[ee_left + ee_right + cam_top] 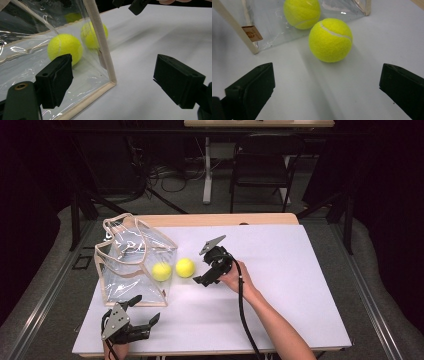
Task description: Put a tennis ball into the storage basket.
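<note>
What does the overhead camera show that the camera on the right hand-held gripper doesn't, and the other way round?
The high view alone takes in the whole white table, the dark room with a chair behind it, the person's forearm, the left hand-held gripper near the front edge, and the clear bag's handles. The right gripper view alone brings out close detail: the white seam on the loose tennis ball and a small brown tag on the bag's trim. Both share the clear bag, the ball inside it, the loose ball outside, and the right hand-held gripper, jaws apart.
</note>
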The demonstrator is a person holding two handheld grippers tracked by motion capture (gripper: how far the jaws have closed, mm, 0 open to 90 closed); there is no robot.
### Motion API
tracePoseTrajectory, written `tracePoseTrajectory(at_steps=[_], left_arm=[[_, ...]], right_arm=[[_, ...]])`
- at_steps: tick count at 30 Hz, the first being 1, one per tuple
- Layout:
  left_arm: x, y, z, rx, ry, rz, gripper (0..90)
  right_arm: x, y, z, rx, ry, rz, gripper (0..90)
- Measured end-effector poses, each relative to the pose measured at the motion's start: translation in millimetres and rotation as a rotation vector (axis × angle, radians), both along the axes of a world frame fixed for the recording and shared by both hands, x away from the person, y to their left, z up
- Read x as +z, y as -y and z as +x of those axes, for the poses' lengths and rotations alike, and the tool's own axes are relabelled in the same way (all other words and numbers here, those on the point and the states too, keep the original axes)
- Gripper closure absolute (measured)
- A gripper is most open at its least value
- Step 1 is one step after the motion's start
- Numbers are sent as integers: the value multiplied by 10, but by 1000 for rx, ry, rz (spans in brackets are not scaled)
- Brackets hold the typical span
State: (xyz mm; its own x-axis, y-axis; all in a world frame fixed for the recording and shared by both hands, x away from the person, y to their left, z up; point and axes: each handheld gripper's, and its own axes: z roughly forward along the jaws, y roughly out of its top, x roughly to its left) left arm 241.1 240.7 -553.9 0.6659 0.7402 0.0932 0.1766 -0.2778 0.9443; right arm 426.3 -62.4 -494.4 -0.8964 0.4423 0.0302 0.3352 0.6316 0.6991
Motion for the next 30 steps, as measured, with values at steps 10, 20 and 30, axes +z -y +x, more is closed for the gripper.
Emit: tracePoseTrajectory(at_steps=[10, 20, 30], left_arm=[[2, -6, -2, -2, 1, 1, 158], [0, -6, -1, -7, -1, 1, 158], [-4, -23, 1, 0, -2, -6, 158]], right_arm=[[3, -71, 140, 12, -20, 2, 0], [62, -178, 231, 32, -4, -10, 0], [53, -303, 298, 54, -15, -23, 0]])
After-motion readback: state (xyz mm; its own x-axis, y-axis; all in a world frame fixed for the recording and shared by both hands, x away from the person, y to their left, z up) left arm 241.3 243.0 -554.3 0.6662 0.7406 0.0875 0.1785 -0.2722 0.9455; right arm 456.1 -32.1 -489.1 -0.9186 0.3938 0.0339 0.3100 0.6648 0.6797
